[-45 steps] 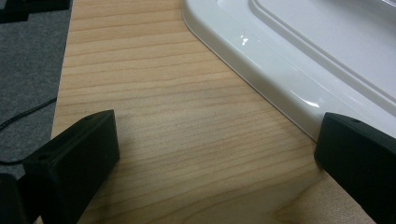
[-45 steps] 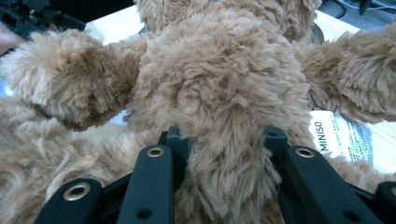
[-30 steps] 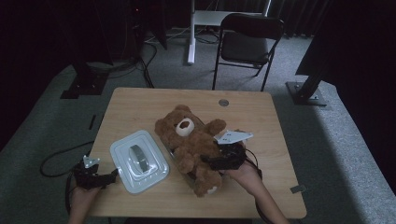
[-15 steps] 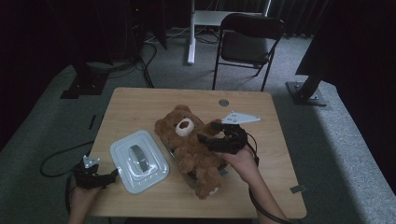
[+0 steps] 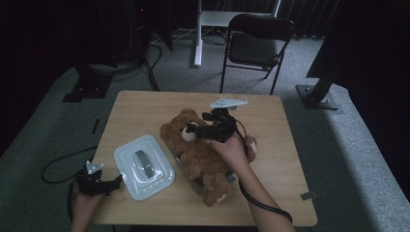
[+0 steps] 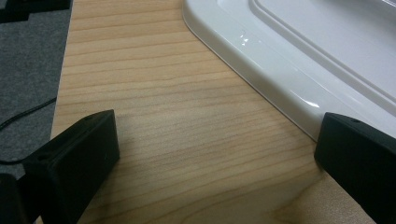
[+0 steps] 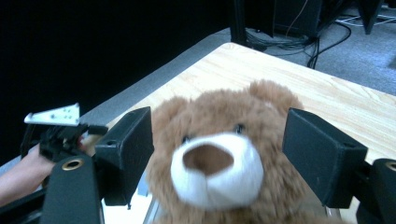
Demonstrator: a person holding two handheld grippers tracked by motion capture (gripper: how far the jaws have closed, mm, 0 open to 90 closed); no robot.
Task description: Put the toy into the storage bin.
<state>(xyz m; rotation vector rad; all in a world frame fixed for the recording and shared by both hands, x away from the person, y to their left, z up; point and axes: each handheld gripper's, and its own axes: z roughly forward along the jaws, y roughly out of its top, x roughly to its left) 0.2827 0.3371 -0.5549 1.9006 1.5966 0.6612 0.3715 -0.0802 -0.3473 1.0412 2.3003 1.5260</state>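
Dim room, pale wooden table [image 5: 145,108]: risk of nudging fluffy brown teddy bear [image 5: 203,154] askew with wide-open, empty right gripper [image 5: 196,131]; left gripper [image 5: 117,180], also open and empty, beside white plastic lid [image 5: 144,166].

The person's left gripper [image 5: 117,181] sits low at the near left, its black jaws spread wide and level, forearm entering from the near edge. The right gripper [image 5: 192,131] is raised mid-scene, pointing left, its jaws having just been opening and now standing wide apart, the right forearm angling in from the near right.
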